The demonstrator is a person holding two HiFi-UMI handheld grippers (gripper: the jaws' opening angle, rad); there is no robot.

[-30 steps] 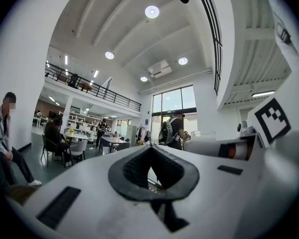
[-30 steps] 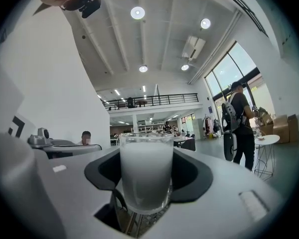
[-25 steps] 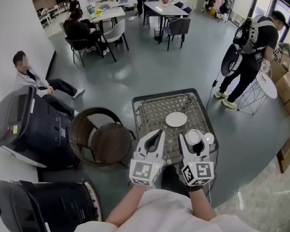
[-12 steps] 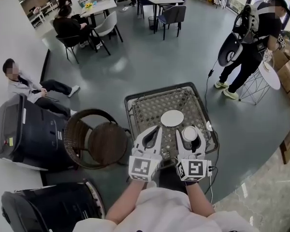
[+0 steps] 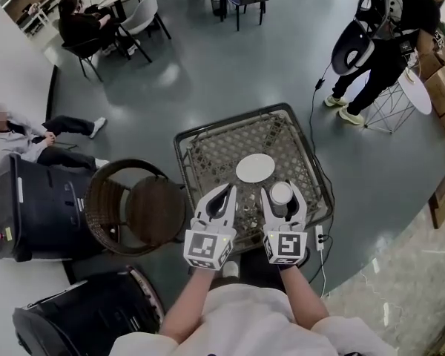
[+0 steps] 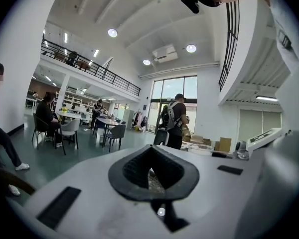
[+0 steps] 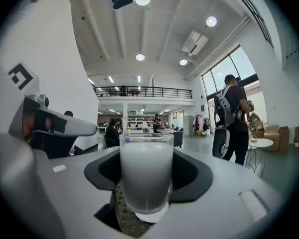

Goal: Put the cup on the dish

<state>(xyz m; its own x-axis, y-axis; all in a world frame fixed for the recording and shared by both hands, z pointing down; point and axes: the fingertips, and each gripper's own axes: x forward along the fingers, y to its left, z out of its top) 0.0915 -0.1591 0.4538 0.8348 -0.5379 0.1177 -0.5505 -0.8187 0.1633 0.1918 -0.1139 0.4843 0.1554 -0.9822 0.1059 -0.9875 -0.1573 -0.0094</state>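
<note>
The right tool grips the cup, a milky white glass held upright with 1 jaw on each side. It is over the lower right part of the woven bench, just below and right of the white dish, near its rim but not on it. I cannot tell whether the cup's base touches the bench. The left tool is just left of it at lower centre, jaws closed tip to tip with nothing between them. A round wicker chair stands left of the bench.
</note>
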